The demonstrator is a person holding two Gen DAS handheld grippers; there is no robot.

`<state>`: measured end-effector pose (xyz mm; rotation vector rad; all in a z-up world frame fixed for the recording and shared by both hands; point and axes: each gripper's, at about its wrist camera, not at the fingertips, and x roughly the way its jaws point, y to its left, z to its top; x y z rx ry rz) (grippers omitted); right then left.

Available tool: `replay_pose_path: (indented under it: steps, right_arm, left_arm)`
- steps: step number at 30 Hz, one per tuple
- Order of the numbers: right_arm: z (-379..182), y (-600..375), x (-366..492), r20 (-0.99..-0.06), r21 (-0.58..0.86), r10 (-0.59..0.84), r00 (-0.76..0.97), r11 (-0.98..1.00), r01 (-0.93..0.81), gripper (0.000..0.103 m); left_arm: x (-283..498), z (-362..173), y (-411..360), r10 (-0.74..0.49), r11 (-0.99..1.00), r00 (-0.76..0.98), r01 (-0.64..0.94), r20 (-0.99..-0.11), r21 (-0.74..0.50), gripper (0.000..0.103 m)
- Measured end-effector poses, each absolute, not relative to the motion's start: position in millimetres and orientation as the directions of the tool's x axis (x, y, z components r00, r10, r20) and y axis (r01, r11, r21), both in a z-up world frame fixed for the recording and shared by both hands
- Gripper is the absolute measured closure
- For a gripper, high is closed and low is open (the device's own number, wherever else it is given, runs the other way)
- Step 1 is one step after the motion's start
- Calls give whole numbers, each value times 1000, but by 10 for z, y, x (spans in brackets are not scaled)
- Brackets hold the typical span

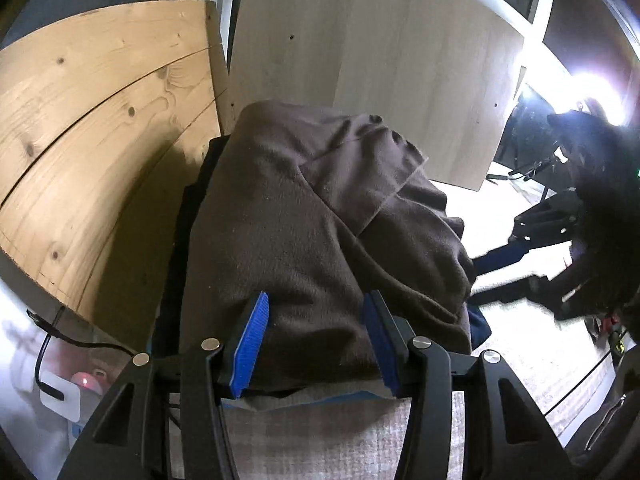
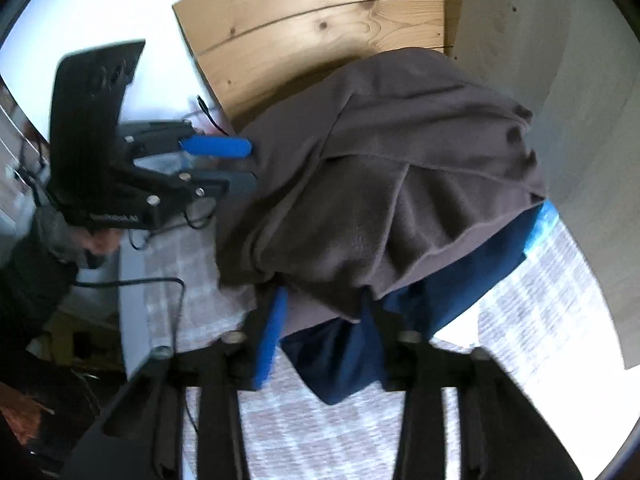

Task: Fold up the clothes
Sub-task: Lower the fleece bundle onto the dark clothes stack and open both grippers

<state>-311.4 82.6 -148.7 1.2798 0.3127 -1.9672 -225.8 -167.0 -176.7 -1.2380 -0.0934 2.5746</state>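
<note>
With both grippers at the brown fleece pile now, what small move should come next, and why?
Probably ease both grippers inward to square the stack. The left gripper and right gripper both stand open around edges of the folded brown fleece garment, which lies bunched on a dark blue garment that sticks out beneath it.

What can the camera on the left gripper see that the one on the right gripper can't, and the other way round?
Only the left wrist view shows a small white device with a red light. Only the right wrist view shows how far the blue garment spreads beneath the pile. Both show the brown fleece garment on top, the pine board behind it, and the checked cloth underneath.
</note>
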Motion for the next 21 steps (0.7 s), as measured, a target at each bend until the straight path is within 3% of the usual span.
replay_pose_path:
  steps: [6,8,10,12,14,16,17,19,21]
  right_arm:
    - [-1371,1132,-3257,-921,107,-328,-211,-732,673,99]
    - [-1159,1208,-3375,-869,174,-421,-261,-753,634,98]
    - [-932,1225,-3499,-794,234,-510,-331,-759,607,89]
    - [-806,1027,-3711,-737,218,-534,-414,-767,603,76]
    - [-831,784,-3983,-719,205,-527,-453,-784,586,76]
    - [-993,527,-4284,-720,211,-526,-452,-787,579,73]
    - [-1178,397,-4405,-757,173,-483,-441,-798,578,66]
    - [-1549,298,-4535,-834,128,-402,-378,-808,576,66]
    - [-1484,404,-4515,-824,182,-429,-371,-819,544,66]
  left_arm:
    - [-2198,-1671,-1608,292,-954,-583,-239,-759,-184,53]
    - [-2172,-1536,-1623,340,-939,-598,-248,-726,-237,53]
    - [-2155,-1393,-1591,371,-929,-633,-262,-679,-263,51]
    - [-2194,-1359,-1502,360,-933,-644,-267,-675,-243,50]
    - [-2274,-1455,-1445,347,-938,-633,-254,-692,-237,50]
    - [-2386,-1660,-1423,358,-934,-595,-240,-719,-266,48]
    - [-2433,-1763,-1411,351,-936,-582,-232,-734,-264,49]
    - [-2457,-1822,-1423,360,-933,-583,-230,-728,-277,49]
    - [-2432,-1764,-1453,363,-932,-591,-220,-721,-288,48]
